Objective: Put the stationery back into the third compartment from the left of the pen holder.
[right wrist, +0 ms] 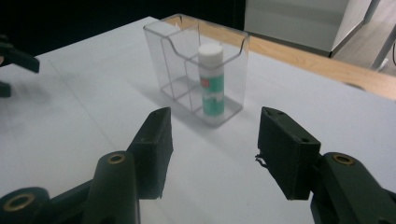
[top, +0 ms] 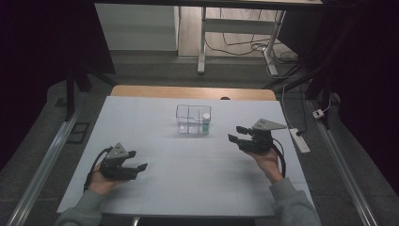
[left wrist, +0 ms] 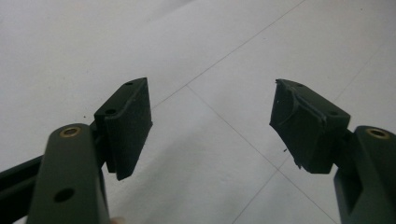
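Note:
A clear plastic organiser box [top: 193, 107] stands at the middle back of the white table. A green-and-white glue stick [top: 206, 123] with a white cap stands upright in its right-hand compartment. My right gripper [top: 234, 133] hovers to the right of the box, open, with nothing between its jaws. In the right gripper view the box [right wrist: 173, 60] and glue stick [right wrist: 211, 79] lie just ahead of the right gripper [right wrist: 215, 140]. My left gripper [top: 139, 159] rests low at the near left, open and empty. In the left gripper view, bare table shows between the jaws of the left gripper [left wrist: 212, 121].
The white sheet [top: 188, 179] covers the table, and a strip of wood [top: 188, 92] shows at its far edge. A power strip [top: 299, 140] lies on the floor beyond the table's right edge. Desk legs and cables stand further back.

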Available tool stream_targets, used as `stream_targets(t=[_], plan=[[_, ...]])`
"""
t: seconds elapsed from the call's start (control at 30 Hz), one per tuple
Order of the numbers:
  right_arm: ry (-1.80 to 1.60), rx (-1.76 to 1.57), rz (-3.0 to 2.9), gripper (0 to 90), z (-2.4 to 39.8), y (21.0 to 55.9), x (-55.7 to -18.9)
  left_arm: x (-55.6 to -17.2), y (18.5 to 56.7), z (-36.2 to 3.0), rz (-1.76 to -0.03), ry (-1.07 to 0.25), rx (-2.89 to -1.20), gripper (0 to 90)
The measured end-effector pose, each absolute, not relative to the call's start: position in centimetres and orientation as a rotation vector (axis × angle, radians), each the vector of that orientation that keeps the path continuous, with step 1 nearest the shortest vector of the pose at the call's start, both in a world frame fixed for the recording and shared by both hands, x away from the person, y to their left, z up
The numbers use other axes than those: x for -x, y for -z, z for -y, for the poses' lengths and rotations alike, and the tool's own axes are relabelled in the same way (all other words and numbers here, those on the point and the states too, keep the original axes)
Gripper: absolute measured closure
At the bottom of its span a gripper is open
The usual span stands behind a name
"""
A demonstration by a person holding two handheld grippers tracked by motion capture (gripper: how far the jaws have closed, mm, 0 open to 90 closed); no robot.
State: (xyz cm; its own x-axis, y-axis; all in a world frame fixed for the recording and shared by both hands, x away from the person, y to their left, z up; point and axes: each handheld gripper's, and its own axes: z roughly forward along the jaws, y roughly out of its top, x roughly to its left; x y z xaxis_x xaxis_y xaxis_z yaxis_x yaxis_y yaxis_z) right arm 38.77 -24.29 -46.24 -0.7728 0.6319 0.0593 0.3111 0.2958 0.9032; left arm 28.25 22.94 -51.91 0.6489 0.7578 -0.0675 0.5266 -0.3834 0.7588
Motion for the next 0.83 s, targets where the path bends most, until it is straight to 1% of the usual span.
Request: stream_targets(t=[0.53,0.83], plan=[[-1.355,-0.905,-2.306,43.7,29.7,48.7,-33.9,-28.1,51.8,-22.8,-0.998,-0.385,-2.073,29.0],[-1.341,-0.913,-2.306,43.6,30.3,49.1,-33.4,-28.1,51.7,-22.8,-0.996,-0.393,-2.068,29.0]])
